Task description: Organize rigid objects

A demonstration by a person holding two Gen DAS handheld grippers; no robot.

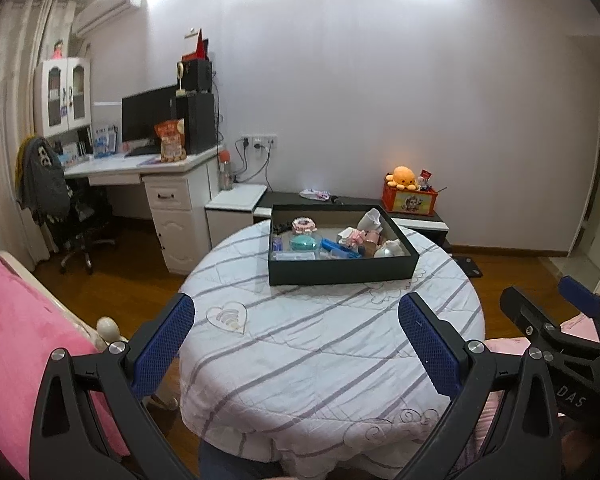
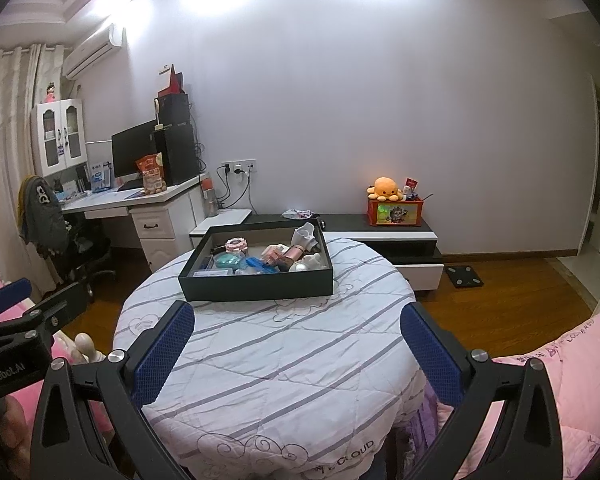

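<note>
Centrally placed on the far half of the round worktop point(image 1: 332, 344): a shallow black tray point(image 1: 340, 270) with low upright walls and a pale inner floor. Crammed inside with small rigid things, touching and overlapping: a pink ring-shaped piece point(image 1: 303, 224) at the back left, a teal oval case point(image 1: 305, 243) just in front of it, a blue bar-shaped item point(image 1: 340, 249) lying at a slant in the middle, a white cup-like container point(image 1: 370, 220) leaning against the back right wall, a rose-coloured cylinder point(image 2: 293, 255) on its side, a whitish rounded object point(image 1: 385, 251) in the near right corner. Smaller pieces too jumbled to tell apart.

Nearer, bare quilted cover only, white with grey stripes and a stitched heart point(image 1: 228, 317). Left tongs point(image 1: 296, 336) spread wide over that bare cloth, blue textured pads point(image 1: 172, 344) well apart, nothing between. Right tongs point(image 2: 298, 338) likewise spread wide and holding nothing, hovering short of the tray.

Beyond: low black-and-white cabinet point(image 2: 380, 234) along a plain wall, carrying an orange box point(image 2: 396, 211) with an orange octopus plush point(image 2: 384, 189) on top. To the left, a white desk point(image 1: 148, 168) with a dark monitor point(image 1: 148, 118), a snack bag point(image 1: 171, 140), an office chair point(image 1: 56, 200) draped in grey clothing. Wooden floor, pink bedding point(image 1: 28, 344) at the edges.
</note>
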